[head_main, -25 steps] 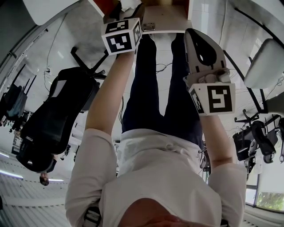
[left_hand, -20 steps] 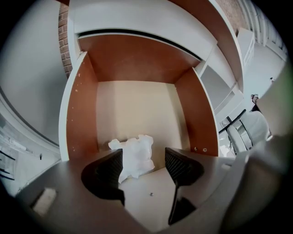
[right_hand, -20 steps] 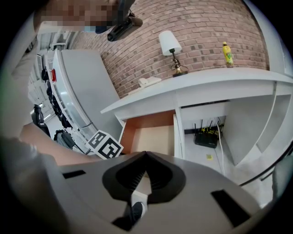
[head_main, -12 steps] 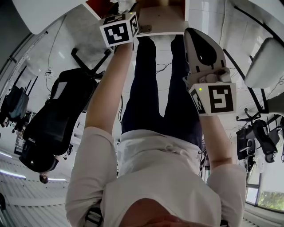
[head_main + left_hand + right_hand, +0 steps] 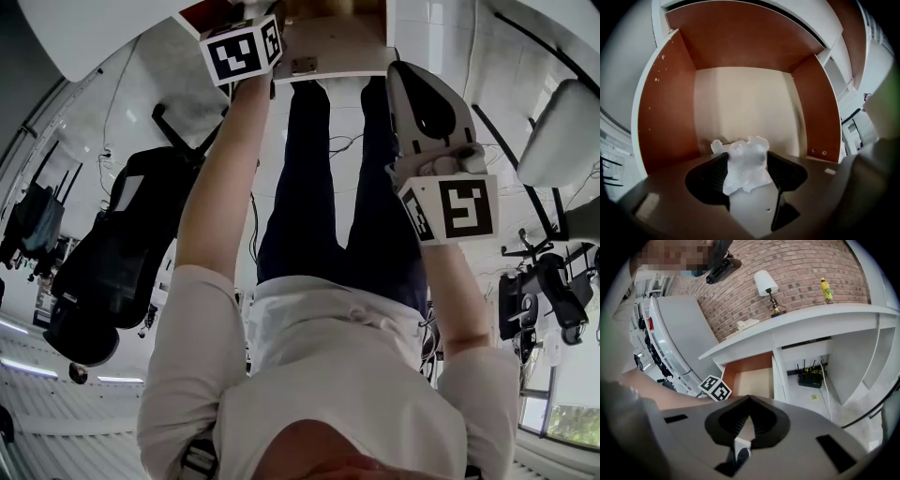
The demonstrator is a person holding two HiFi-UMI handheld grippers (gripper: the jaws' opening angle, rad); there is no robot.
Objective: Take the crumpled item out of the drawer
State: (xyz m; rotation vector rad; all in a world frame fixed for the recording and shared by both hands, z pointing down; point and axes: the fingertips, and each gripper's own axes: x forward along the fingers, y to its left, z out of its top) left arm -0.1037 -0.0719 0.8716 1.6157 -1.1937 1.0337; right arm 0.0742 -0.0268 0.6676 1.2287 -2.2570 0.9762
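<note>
The crumpled item is a white wad of paper point(image 5: 745, 165) on the pale floor of the open drawer point(image 5: 665, 108), which has red-brown walls. My left gripper point(image 5: 746, 155) reaches into the drawer, and the wad sits between its two black pads. The jaws are closing but still stand wide, and I see no squeeze on the paper. In the head view only the left marker cube point(image 5: 239, 49) shows, at the drawer front point(image 5: 333, 52). My right gripper point(image 5: 749, 398) is shut on nothing and hovers in front of the drawer point(image 5: 752, 380).
A white desk top point(image 5: 797, 317) above the drawer carries a lamp point(image 5: 766, 287) and a yellow bottle point(image 5: 827, 290). A router with cables point(image 5: 809, 379) sits under the desk to the right. Black office chairs point(image 5: 122, 244) stand to my left.
My left gripper has moved forward, deeper into the drawer. The right gripper has stayed where it was.
</note>
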